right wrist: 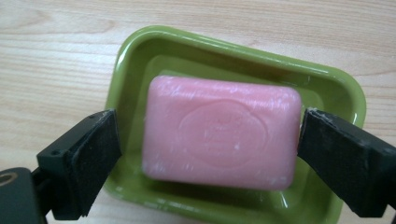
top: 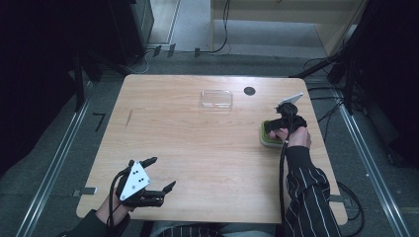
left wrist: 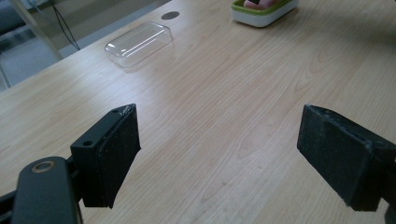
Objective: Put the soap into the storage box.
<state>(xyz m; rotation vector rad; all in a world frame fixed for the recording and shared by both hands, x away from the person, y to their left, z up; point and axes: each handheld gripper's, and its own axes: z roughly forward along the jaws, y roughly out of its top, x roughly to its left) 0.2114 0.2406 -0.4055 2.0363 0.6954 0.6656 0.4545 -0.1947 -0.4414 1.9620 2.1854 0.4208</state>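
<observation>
**Soap sitting in its dish, jaws apart**

Fingers [right wrist: 88, 163] of the right gripper [right wrist: 205, 158] are standing apart on either side of the pink soap [right wrist: 219, 133] — I'm seeing a gap at the left pad, while the right pad is sitting just at the bar's end, and I cannot tell if it is touching. I'm watching the soap lying flat in the green dish [right wrist: 140, 51], near the table's [top: 197, 148] right edge. I'm holding the left gripper [top: 148, 180] wide and empty over the near-left corner. Farther back, a clear lid [top: 216, 98] is resting beside a dark round spot [top: 249, 91].
</observation>
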